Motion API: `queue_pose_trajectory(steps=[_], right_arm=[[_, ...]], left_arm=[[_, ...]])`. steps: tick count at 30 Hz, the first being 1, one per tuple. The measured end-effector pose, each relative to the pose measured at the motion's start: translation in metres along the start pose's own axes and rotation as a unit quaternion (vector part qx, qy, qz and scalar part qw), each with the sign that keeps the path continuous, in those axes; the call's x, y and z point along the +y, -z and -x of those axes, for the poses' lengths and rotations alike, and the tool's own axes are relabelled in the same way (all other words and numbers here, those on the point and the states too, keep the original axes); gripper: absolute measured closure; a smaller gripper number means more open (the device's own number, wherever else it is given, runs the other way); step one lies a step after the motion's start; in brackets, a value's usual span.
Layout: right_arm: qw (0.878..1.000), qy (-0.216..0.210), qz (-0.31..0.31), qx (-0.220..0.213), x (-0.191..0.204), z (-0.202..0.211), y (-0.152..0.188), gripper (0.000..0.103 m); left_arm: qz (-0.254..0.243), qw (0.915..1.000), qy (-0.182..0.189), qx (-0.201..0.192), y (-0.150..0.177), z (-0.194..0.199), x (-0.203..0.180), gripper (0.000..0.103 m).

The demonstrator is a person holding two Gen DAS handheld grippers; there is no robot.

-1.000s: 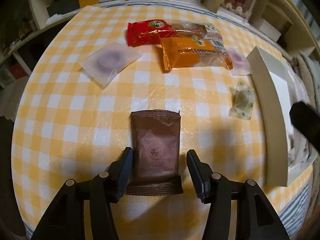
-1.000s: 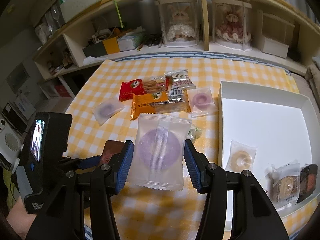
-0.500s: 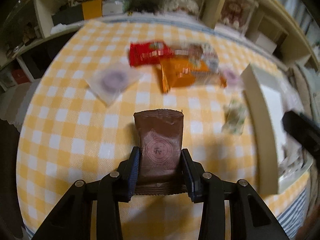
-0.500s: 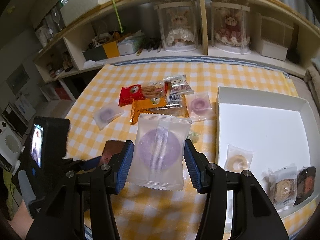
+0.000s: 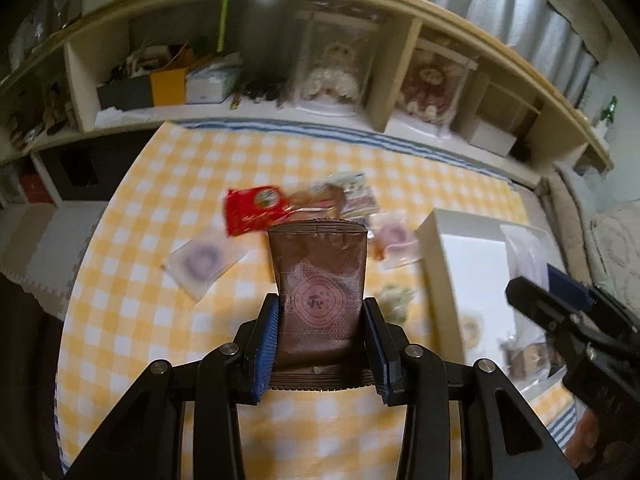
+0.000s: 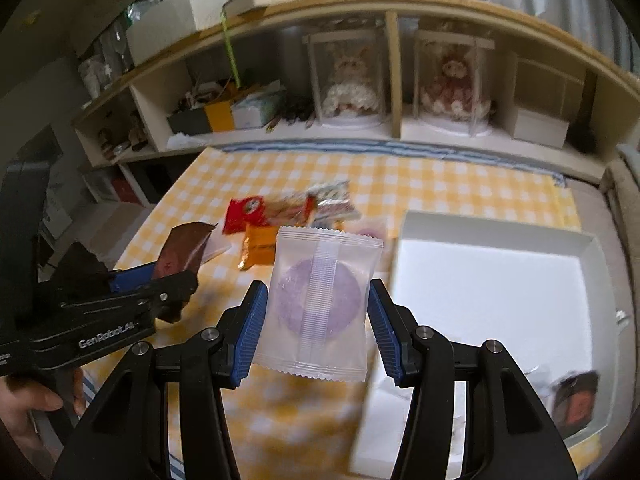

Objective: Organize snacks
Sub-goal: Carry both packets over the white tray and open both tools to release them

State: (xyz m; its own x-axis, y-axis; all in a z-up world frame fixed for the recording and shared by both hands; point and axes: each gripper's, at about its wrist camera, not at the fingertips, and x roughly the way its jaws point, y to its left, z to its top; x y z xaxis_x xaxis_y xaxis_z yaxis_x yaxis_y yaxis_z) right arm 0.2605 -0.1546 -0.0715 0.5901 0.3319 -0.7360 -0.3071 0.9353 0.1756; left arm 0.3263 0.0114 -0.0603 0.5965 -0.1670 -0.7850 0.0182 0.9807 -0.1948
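My left gripper (image 5: 320, 332) is shut on a brown snack packet (image 5: 318, 292) and holds it in the air above the yellow checked table (image 5: 140, 312). From the right wrist view the same brown packet (image 6: 182, 250) sticks up out of the left gripper (image 6: 176, 268) at the left. My right gripper (image 6: 318, 320) is shut on a clear packet with a purple disc (image 6: 320, 304), lifted near the left wall of the white box (image 6: 496, 292). On the table lie a red packet (image 5: 256, 210), a clear purple-disc packet (image 5: 202, 260) and several other snacks.
The white box (image 5: 468, 264) stands at the table's right and holds a few wrapped snacks (image 6: 576, 398). A small green-and-white wrapper (image 5: 394, 298) lies beside it. A shelf unit with boxed dolls (image 6: 352, 80) runs behind the table. A hand (image 6: 28, 412) grips the left tool.
The left gripper's jaws closed on the brown packet and lifted it off the table, tilting up toward the shelf. The right gripper rose and drifted a little with its clear packet.
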Motion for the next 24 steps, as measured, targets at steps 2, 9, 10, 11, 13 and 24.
queue_pose_trajectory(steps=[2, 9, 10, 11, 13, 24], right_arm=[[1.000, 0.008, 0.001, -0.005, -0.015, 0.008, -0.005, 0.051], [0.999, 0.039, -0.005, -0.020, -0.083, 0.041, -0.009, 0.051], [0.999, 0.041, -0.009, -0.020, -0.089, 0.044, -0.009, 0.051], [0.999, 0.045, -0.015, -0.019, -0.101, 0.048, -0.008, 0.051], [0.998, 0.054, -0.021, -0.016, -0.120, 0.055, -0.006, 0.051], [0.995, 0.092, -0.042, 0.006, -0.216, 0.074, 0.011, 0.051]], left_arm=[[-0.004, 1.0000, 0.003, -0.004, -0.005, 0.002, -0.013, 0.064], [-0.023, 0.9993, 0.028, -0.011, -0.021, -0.006, -0.077, 0.064], [-0.026, 0.9991, 0.032, -0.010, -0.021, -0.009, -0.087, 0.064], [-0.030, 0.9989, 0.035, -0.008, -0.023, -0.013, -0.097, 0.064], [-0.040, 0.9983, 0.042, -0.006, -0.022, -0.020, -0.119, 0.064], [-0.059, 0.9941, 0.086, 0.028, -0.025, -0.087, -0.221, 0.064]])
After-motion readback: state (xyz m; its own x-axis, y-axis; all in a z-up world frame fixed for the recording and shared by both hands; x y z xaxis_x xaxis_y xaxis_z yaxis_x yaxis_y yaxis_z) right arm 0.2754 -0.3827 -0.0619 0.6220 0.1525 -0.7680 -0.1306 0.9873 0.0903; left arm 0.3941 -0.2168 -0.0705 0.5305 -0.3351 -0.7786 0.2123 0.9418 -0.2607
